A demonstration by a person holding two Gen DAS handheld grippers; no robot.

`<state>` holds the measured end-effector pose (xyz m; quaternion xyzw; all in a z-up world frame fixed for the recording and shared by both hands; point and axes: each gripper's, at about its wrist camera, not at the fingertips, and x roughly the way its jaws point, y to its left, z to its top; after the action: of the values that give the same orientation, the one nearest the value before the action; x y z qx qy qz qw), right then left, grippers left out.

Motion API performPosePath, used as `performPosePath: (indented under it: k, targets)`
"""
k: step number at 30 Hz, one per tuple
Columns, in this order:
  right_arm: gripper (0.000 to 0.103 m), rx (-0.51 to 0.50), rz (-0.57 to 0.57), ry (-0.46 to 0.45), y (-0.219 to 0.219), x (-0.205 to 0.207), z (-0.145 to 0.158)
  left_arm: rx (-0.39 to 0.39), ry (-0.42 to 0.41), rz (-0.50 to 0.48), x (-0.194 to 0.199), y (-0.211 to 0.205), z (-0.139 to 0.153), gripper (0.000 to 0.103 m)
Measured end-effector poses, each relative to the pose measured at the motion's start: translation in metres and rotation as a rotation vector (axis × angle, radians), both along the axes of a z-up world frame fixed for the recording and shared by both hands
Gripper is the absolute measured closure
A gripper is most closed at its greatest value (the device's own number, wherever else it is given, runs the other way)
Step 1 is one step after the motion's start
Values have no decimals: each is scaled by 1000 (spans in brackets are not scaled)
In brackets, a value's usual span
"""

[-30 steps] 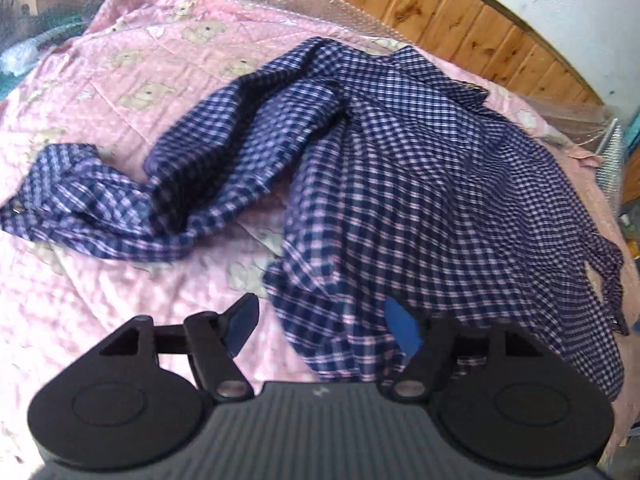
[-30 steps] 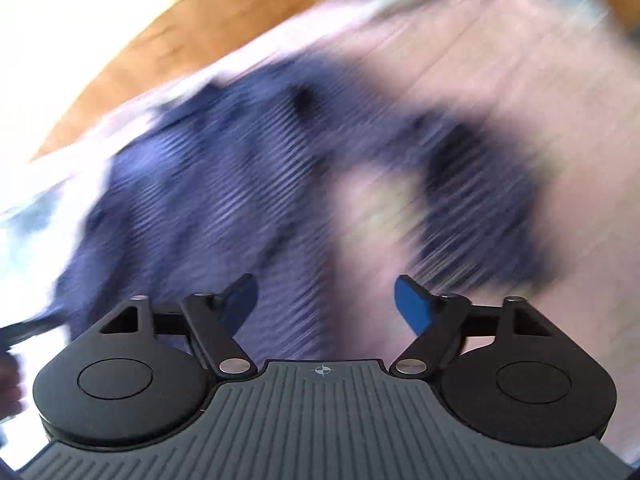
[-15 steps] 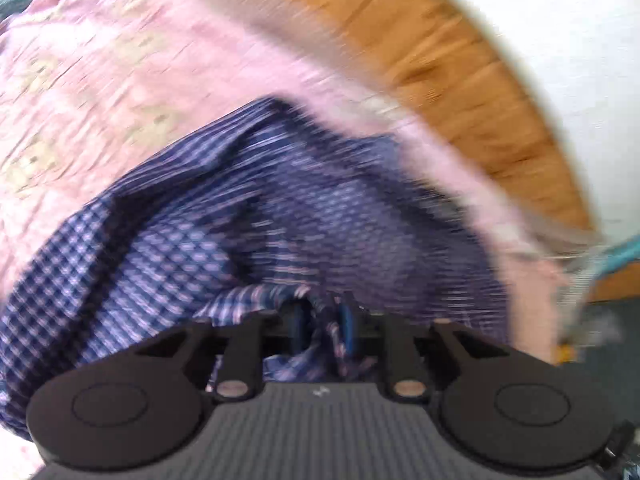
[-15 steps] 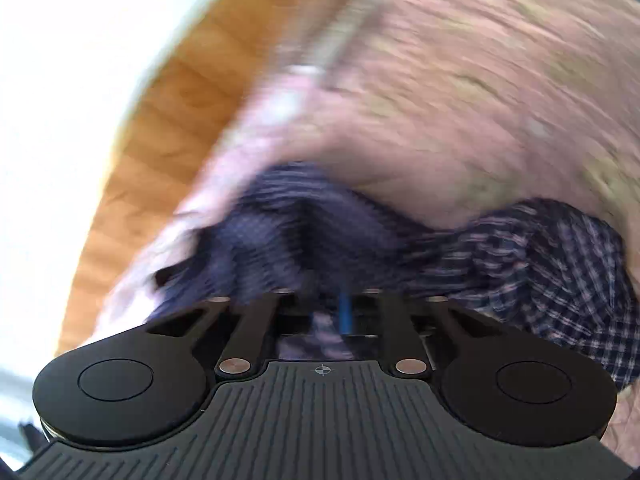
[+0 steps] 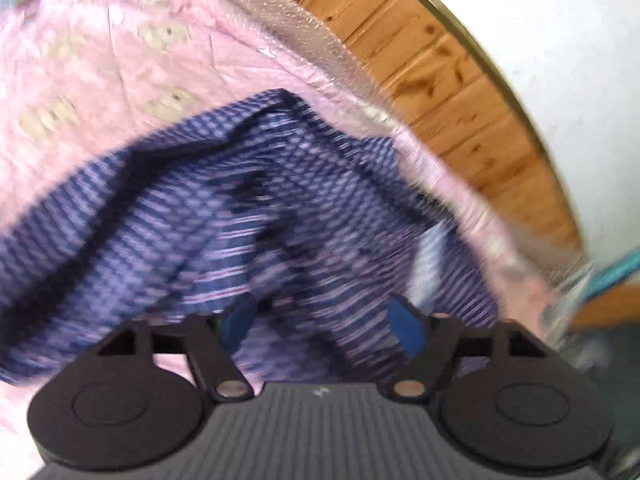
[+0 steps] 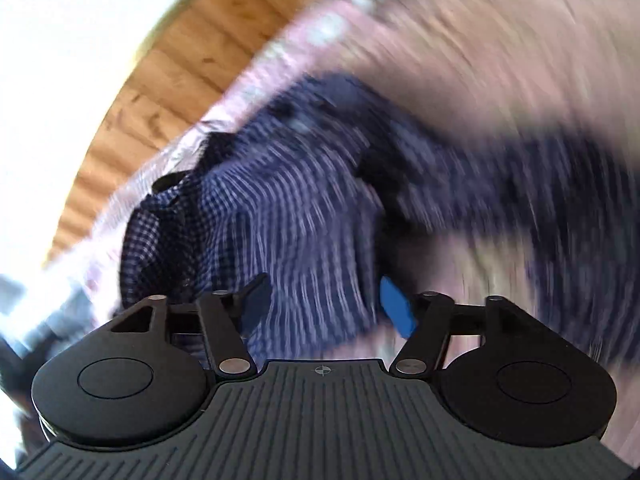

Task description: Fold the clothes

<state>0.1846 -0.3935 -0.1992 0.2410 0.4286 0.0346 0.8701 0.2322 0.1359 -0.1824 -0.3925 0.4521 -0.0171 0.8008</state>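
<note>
A navy and pink checked shirt (image 5: 248, 216) lies crumpled on a pink quilt (image 5: 88, 64), blurred by motion in both views. My left gripper (image 5: 322, 320) hangs just above the shirt's near part, open, its blue pads (image 5: 404, 326) spread with nothing between them. In the right wrist view the same shirt (image 6: 288, 208) fills the middle, and my right gripper (image 6: 324, 306) is open over it, its blue pads (image 6: 394, 306) apart and clear of the cloth.
The quilt (image 6: 500, 60) covers a bed that ends at a wooden plank wall (image 5: 452, 76) below a white wall (image 5: 560, 40). A strip of bubble wrap (image 5: 280, 12) runs along the bed's far edge. Teal clutter (image 5: 616, 272) sits off the bed's right side.
Half a second ago both grippers were shut on folds of the shirt. Both have now opened and let the cloth drop, and both views are still swinging.
</note>
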Motion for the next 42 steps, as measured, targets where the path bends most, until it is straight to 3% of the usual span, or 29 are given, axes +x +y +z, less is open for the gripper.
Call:
performPosePath:
  k: [2,5,8,10,11,12,13,14,15,18,21,23,25,26,27,30,32,37,39,40,41,42]
  targets:
    - [16,-168,92,-54,9,21,16,-32,39,42,9,-4,-10,12]
    - [12,-378,243,-84,16,64,24,-83,103,109,25,-10,-26,11]
    - [12,-504,400,-75,26,99,17,27,108,131,32,-11,-29,11]
    - [19,-564,483,-80,29,113,9,65,99,114,36,-12,-29,11]
    - [32,-572,513,-78,31,120,5,66,91,102,39,-13,-30,13]
    - [61,-560,531,-73,30,125,3,63,82,88,42,-14,-31,23]
    - [77,-544,533,-72,31,131,1,61,74,75,45,-14,-32,33]
    - [97,-529,530,-72,32,137,-1,39,72,55,48,-15,-33,58]
    - [97,-527,530,-86,33,137,0,15,74,47,48,-13,-32,77]
    - [101,-531,526,-140,35,127,9,-60,73,47,41,-3,-24,93]
    - [102,-541,513,-201,35,102,27,-132,50,37,26,11,-8,99]
    - [102,-534,509,-235,34,79,42,-149,29,18,11,19,3,99]
    - [102,-536,508,-252,35,61,52,-119,31,-3,2,20,9,94]
    - [102,-547,509,-247,37,57,53,-134,39,0,-2,18,8,82]
    - [102,-557,511,-243,39,53,54,-155,49,5,-5,15,7,63]
    - [102,-562,503,-224,43,55,51,-196,21,61,-18,1,13,33]
    - [102,-564,498,-211,46,57,49,-235,13,77,-18,-9,9,27]
    - [102,-553,485,-202,47,59,41,-231,98,68,5,-41,-21,28]
    - [102,-551,474,-193,45,59,35,-148,107,36,18,-53,-27,28]
    - [102,-548,467,-191,44,59,33,-102,110,19,25,-59,-29,37]
    - [102,-543,459,-191,42,59,32,-76,110,-9,32,-63,-30,63]
    - [102,-538,452,-194,40,58,32,-63,106,-44,37,-65,-28,99]
